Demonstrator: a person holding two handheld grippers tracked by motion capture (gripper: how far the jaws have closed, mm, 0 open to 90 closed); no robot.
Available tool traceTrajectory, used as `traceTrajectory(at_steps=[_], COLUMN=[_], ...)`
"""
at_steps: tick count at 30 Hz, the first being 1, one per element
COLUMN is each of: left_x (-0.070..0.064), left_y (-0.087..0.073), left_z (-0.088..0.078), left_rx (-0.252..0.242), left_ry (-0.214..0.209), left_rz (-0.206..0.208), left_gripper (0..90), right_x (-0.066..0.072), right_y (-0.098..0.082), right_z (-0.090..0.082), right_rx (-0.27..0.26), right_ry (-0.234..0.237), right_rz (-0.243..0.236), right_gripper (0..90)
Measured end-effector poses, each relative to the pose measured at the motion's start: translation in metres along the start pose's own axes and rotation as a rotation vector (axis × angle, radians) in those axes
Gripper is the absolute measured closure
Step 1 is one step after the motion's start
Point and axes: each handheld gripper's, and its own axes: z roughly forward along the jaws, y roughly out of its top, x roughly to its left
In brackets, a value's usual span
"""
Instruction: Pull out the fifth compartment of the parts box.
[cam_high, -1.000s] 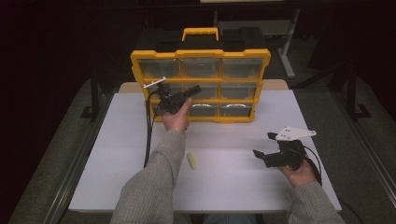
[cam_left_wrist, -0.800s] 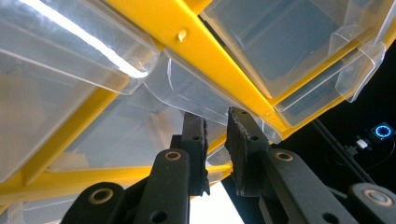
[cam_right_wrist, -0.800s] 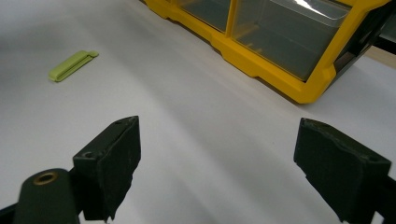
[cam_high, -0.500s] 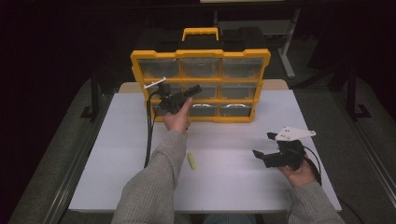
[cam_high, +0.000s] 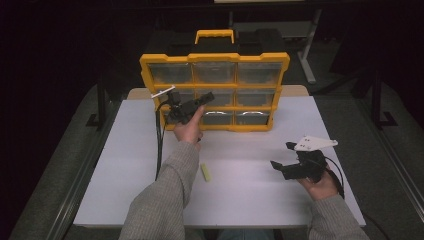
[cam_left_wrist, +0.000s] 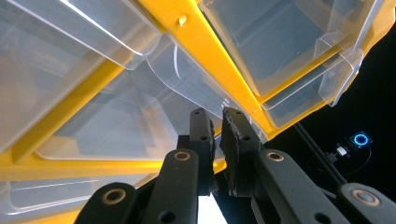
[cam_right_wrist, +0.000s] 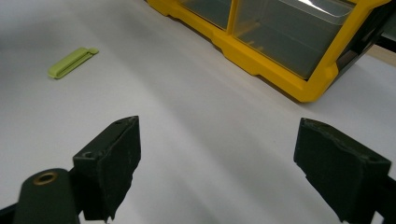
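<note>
Grip check, near to far: right gripper (cam_high: 281, 165) rests low over the white table (cam_high: 250, 200) with jaws spread wide, nothing between them; small light-green flat plastic clip (cam_high: 205, 172) lies well off its fingers, near the left sleeve. Left gripper (cam_high: 204, 96) is up at the yellow-framed organiser with clear plastic drawers (cam_high: 214, 60), middle row. Its jaws have just been closing and now stand narrow, a slim gap between the fingertips (cam_left_wrist: 233, 123), apparently pinched on the clear drawer's pull lip (cam_left_wrist: 177, 70). For a clean pull I'd keep the pinch square on the lip and draw straight out along the rails; steady the case with the right if it tips. Lip is transparent, so actual pad contact is hard to confirm; drawer contents unreadable
</note>
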Motion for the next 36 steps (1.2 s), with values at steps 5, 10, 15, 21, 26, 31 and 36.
traceTrajectory(at_steps=[5, 10, 15, 21, 26, 31, 36], left_x=[-0.001, 0.000, -0.004, -0.007, -0.012, -0.017, -0.028], left_y=[0.000, -0.003, -0.006, -0.012, -0.015, -0.013, -0.009], left_z=[-0.003, -0.007, -0.012, -0.018, -0.022, -0.025, -0.033], left_rx=[0.009, 0.013, 0.022, 0.033, 0.051, 0.145, 0.282], left_ry=[-0.008, -0.024, -0.038, -0.053, -0.049, -0.007, 0.042], left_rz=[-0.005, -0.006, -0.003, 0.008, 0.028, 0.183, 0.405], left_gripper=[82.3, 82.4, 82.4, 82.3, 82.4, 81.2, 68.9], right_x=[-0.001, -0.001, 0.000, 0.000, 0.001, 0.002, 0.002], right_y=[-0.001, -0.001, -0.001, -0.001, -0.001, -0.001, -0.002], right_z=[0.001, 0.001, 0.002, 0.003, 0.003, 0.004, 0.003], right_rx=[0.004, 0.005, 0.015, 0.017, 0.021, 0.026, 0.024], right_ry=[0.001, -0.001, -0.001, 0.001, -0.002, -0.001, -0.001], right_rz=[0.002, 0.001, 0.003, 0.001, 0.003, -0.002, 0.001], right_gripper=[13.6, 13.6, 13.6, 13.6, 13.6, 13.6, 13.6])
